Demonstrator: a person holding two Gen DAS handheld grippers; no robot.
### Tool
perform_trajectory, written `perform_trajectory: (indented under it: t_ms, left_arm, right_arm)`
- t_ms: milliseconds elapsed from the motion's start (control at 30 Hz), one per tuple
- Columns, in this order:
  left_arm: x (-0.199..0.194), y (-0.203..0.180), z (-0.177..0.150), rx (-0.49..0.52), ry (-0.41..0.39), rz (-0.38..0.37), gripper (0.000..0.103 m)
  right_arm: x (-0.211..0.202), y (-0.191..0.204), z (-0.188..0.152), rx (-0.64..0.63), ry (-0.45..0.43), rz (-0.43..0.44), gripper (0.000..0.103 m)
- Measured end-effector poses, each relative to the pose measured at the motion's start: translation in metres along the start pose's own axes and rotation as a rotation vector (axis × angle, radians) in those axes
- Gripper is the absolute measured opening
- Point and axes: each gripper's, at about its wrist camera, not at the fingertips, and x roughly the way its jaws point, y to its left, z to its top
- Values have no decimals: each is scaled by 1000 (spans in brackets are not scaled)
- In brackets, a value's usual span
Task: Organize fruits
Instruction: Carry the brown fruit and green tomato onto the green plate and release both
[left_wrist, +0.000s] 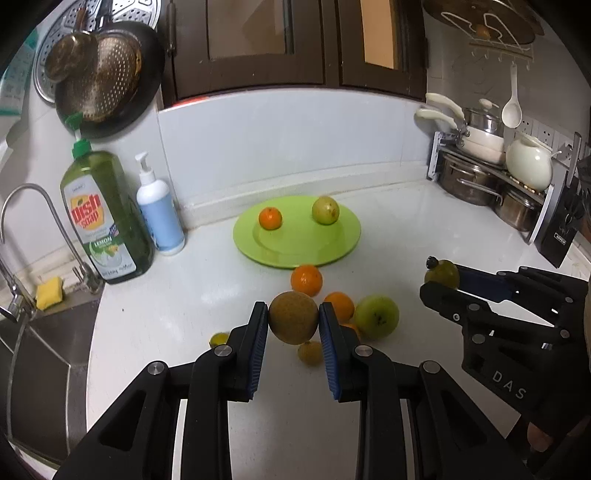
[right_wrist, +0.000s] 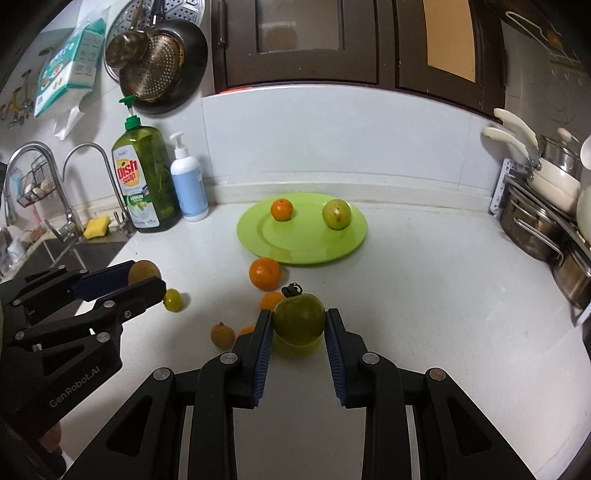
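Both claws are loaded. Left claw (left_wrist: 293, 321) is clenched on a round brown fruit (left_wrist: 293, 322), pinched squarely across its middle between the blue pads (left_wrist: 259, 347), and it hangs clear above the loose fruit on the counter (left_wrist: 184, 317). Right claw (right_wrist: 299, 323) is clenched on a dark green tomato (right_wrist: 299, 318) with its stalk up, also held across its widest part and lifted off the surface.

My judgement is that the step in hand is carrying these two to the plate. To do it well, keep both grips steady and level, since round fruit will roll out of flat pads if the hold slackens or tilts. Travel high enough to pass over the pile, come in one claw at a time so the two do not crowd each other, and lower each fruit until it touches before letting go, or it may roll off the shallow rim.

Just below and beyond the claws lie the remaining loose pieces: a green apple (left_wrist: 376, 315), two oranges (left_wrist: 306, 279) (left_wrist: 340, 305), a small yellow fruit (left_wrist: 310, 352) and a small lime (right_wrist: 173, 300), bunched close together. Farther on, near the back wall, sits the green plate (left_wrist: 295, 254), already holding an orange (left_wrist: 270, 218) and a pale green fruit (left_wrist: 325, 210), with bare room at its front and middle.
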Motion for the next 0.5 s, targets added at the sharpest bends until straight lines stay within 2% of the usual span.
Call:
perform_trajectory:
  t_ms: [500]
  left_arm:
    - [3,7,42,7,-87,10,29]
  right_arm:
    - [3,0,43,-19,-86,18,30]
